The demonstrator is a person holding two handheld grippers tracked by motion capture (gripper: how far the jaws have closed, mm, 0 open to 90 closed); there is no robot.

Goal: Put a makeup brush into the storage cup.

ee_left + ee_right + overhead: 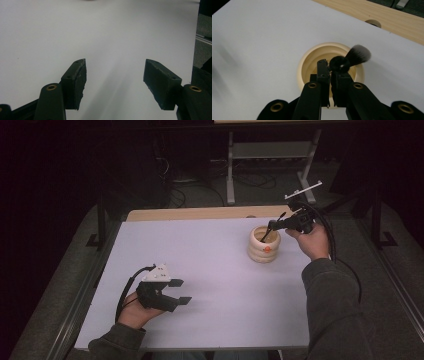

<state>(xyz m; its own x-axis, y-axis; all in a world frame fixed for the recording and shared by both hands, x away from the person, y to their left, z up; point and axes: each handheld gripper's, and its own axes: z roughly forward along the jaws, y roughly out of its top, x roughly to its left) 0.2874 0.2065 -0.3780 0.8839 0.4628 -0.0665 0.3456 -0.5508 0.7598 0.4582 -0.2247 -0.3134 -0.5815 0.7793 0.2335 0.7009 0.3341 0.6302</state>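
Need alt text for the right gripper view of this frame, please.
The right gripper, its black jaws shut on a black brush with pale-tipped bristles, holds it over the open mouth of a cream pot. The pot stands on a white table that has a wooden edge.

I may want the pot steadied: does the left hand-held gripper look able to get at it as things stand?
Probably yes. The left hand-held gripper is open and holds nothing, with bare table between it and the pot. The right hand-held gripper holds a brush over the pot's mouth, leaving its near side free.

White-topped table (210, 285), cream ribbed holder (264, 251) standing on it
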